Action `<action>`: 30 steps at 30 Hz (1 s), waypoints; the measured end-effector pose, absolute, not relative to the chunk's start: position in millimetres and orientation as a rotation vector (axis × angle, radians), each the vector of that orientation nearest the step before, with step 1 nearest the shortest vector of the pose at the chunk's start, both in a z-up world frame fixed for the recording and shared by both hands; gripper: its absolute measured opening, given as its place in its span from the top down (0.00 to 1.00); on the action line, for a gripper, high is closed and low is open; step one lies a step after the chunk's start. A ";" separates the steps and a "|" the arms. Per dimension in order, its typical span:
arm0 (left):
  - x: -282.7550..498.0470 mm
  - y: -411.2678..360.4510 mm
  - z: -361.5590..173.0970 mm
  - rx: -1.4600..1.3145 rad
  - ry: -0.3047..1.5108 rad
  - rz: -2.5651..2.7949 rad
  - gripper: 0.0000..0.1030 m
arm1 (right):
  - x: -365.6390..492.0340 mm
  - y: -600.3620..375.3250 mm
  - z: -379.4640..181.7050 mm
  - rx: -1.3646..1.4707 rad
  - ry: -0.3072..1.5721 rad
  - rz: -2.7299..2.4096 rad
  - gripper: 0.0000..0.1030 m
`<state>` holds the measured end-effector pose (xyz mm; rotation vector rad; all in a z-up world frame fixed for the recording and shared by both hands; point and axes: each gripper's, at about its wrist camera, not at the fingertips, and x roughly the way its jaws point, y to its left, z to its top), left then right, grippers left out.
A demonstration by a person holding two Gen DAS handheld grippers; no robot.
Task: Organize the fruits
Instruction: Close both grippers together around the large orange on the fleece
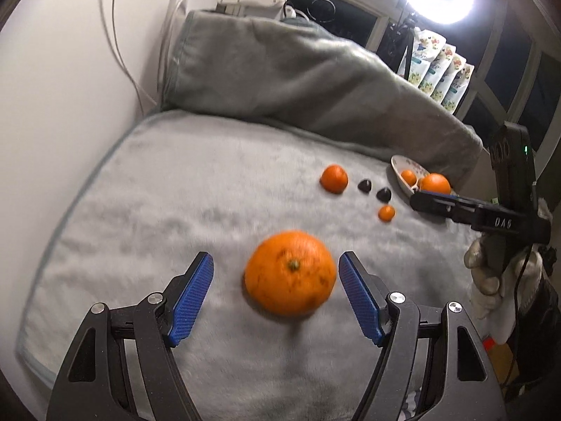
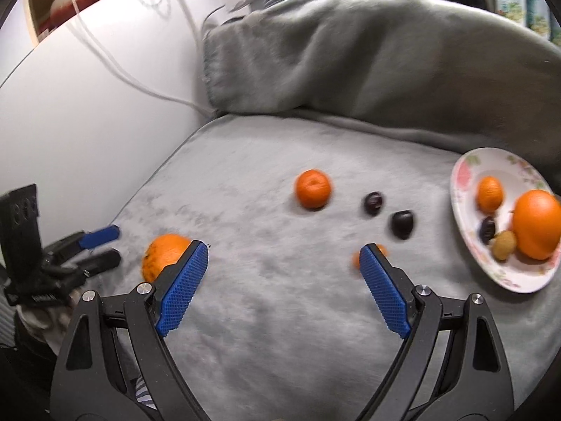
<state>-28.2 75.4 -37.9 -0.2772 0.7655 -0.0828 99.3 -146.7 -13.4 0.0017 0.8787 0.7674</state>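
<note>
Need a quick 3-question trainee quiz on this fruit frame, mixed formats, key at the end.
1. True or false: the left gripper is shut on the large orange citrus fruit.
2. Where does the floral-rimmed white plate sit on the grey fleece blanket in the right wrist view? A) far left B) right C) centre
3. Fill in: ___ small dark round fruits lie loose on the blanket between the medium orange mandarin and the plate.

Key: 1 false, its jaws are open with the fruit between them, ungripped. 2 B. 3 two.
</note>
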 end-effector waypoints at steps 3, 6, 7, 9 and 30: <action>-26.7 69.4 -48.4 -0.273 0.790 -0.096 0.28 | 95.9 -132.0 -14.6 -0.017 0.894 0.804 0.12; -26.1 66.0 -54.3 -0.277 0.799 -0.110 0.28 | 91.8 -116.6 -16.8 -0.029 0.915 0.848 0.12; -26.3 65.7 -55.8 -0.283 0.800 -0.113 0.28 | 90.7 -112.1 -17.6 -0.034 0.922 0.859 0.12; -26.3 65.4 -59.3 -0.290 0.805 -0.120 0.28 | 88.6 -103.0 -19.8 -0.039 0.937 0.882 0.12; -20.1 69.6 -80.7 -0.330 0.849 -0.163 0.28 | 86.2 -48.9 -47.2 -0.004 1.091 1.026 0.14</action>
